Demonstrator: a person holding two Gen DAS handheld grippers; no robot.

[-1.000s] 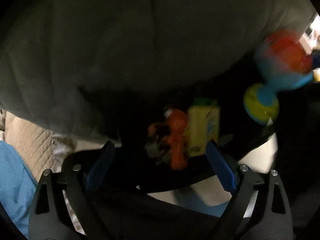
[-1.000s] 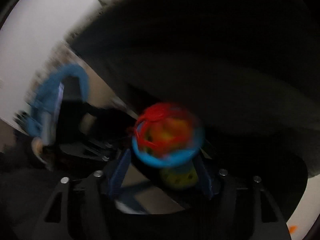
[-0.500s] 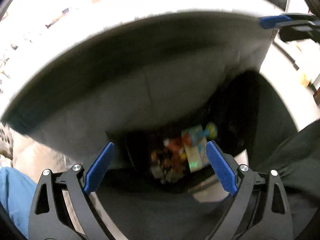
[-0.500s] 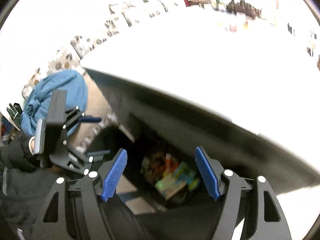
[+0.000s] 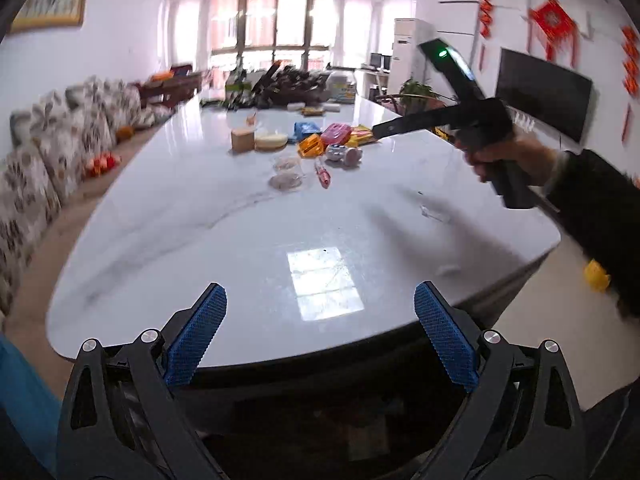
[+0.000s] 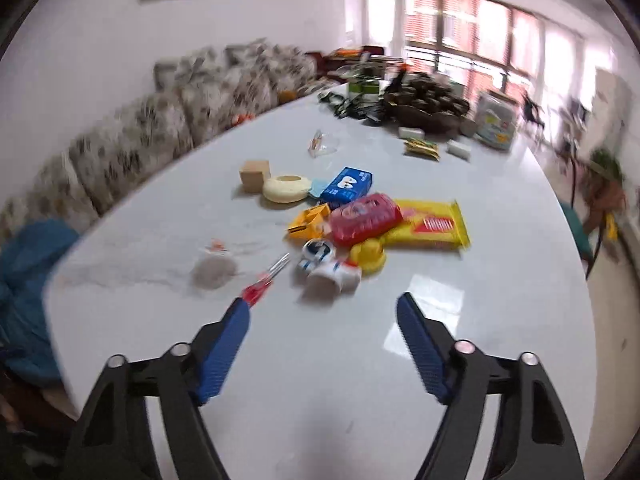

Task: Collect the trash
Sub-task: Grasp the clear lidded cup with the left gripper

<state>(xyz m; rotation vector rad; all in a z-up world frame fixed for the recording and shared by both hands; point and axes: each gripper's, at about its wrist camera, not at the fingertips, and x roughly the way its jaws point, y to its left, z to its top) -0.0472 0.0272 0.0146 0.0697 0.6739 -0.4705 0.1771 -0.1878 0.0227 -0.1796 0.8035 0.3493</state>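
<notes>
My left gripper point(image 5: 320, 336) hangs at the near edge of the white table point(image 5: 224, 240), jaws spread wide with nothing between them; my right gripper point(image 6: 324, 344) is out over the table, jaws likewise spread and empty; from the left wrist I see my right hand point(image 5: 508, 152) holding that tool up at the right, above the tabletop.

The trash lies in a cluster mid-table, ahead of the right gripper: a red packet point(image 6: 366, 218) rests on the left end of a yellow wrapper point(image 6: 430, 226); an orange box point(image 6: 310, 224) sits just left of the red packet; a blue box point(image 6: 348, 185) lies behind them; a yellow cap point(image 6: 368, 256) sits in front of the wrapper, touching a small white bottle point(image 6: 330, 270) lying on its side; a red tube point(image 6: 266, 280) points toward my right gripper's left finger point(image 6: 224, 354); a cream ring point(image 6: 286, 189) and a tan block point(image 6: 255, 174) sit at the cluster's far left; a clear lid point(image 6: 214, 270) lies apart, left of the tube.

A sofa point(image 6: 132, 144) runs along the wall on the left; dark clutter point(image 6: 420, 108) fills the far end of the table.
</notes>
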